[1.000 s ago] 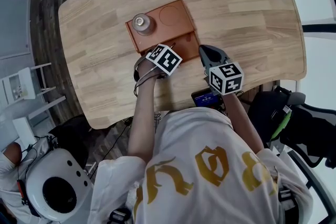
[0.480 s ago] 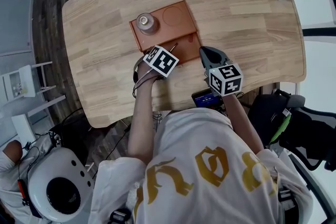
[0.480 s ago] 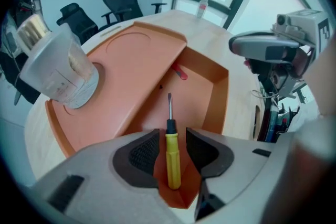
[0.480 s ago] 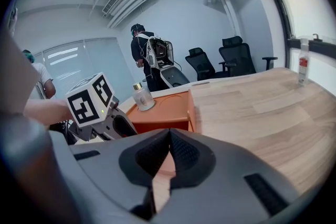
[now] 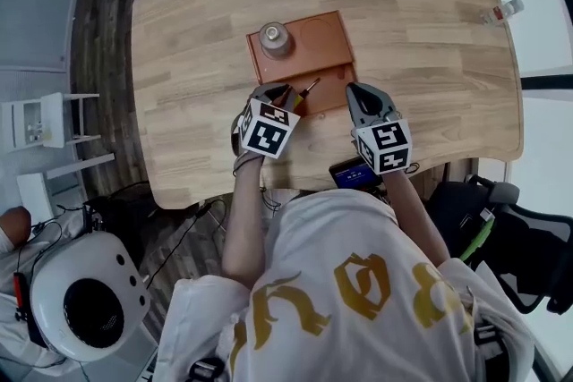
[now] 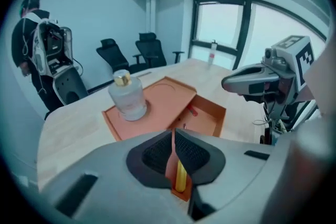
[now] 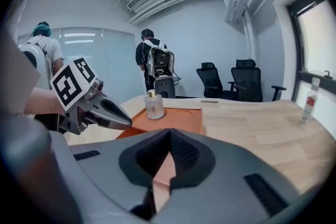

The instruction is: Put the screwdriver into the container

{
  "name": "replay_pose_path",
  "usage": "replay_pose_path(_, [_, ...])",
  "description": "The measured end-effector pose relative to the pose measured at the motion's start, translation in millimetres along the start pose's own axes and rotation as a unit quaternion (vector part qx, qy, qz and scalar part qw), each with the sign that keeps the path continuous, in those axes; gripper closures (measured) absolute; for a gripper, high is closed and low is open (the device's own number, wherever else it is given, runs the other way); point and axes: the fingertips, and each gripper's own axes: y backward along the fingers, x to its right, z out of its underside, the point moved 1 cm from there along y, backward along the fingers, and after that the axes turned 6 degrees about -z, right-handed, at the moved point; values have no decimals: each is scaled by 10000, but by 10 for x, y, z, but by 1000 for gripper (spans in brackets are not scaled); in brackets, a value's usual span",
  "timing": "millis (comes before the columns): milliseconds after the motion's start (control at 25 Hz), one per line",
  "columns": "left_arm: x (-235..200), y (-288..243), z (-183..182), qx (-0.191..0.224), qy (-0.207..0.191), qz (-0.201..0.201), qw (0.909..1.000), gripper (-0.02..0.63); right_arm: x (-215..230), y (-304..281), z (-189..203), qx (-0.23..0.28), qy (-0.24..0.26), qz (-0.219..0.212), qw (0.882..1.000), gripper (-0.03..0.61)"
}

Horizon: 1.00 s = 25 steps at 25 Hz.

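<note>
As L claw [image 6: 173, 138] closes, it grips screwdriver [image 6: 180, 178].

My wooden table [image 5: 430, 58] bears a squat glass bottle [image 5: 274, 38] (gold cap, upright) and, at its far right corner, a plastic bottle [image 5: 501, 12]. Beyond it I see black office chairs [image 6: 142, 47] and a person with a backpack [image 7: 155, 60].

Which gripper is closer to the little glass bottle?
Left. The left gripper, its jaws just closed on the screwdriver, hangs over the tray's near edge, on the person's side of the bottle. The right gripper is farther off, beside the tray's near right corner.
</note>
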Motion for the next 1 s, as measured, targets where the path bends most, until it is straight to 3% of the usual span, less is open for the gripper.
replay_pose_path(120, [-85, 270, -126, 696, 257, -239, 9970, 597, -106, 34, -83, 91, 114, -60, 9999, 568])
replay_pose_path(240, [-103, 540, -256, 1469, 323, -376, 9879, 598, -201, 73, -134, 31, 315, -42, 9995, 568])
replay_pose_path(320, [-129, 669, -274, 1756, 481, -498, 9820, 598, -253, 126, -176, 51, 414, -10, 9991, 568])
replay_pose_path(720, [-200, 1422, -386, 2864, 1329, -888, 9447, 603, -446, 456, -411, 614, 376, 43, 9974, 568])
replay_pose_path(1000, [-217, 1616, -343, 3057, 1343, -1102, 9361, 603, -498, 630, -529, 866, 293, 7, 9958, 568])
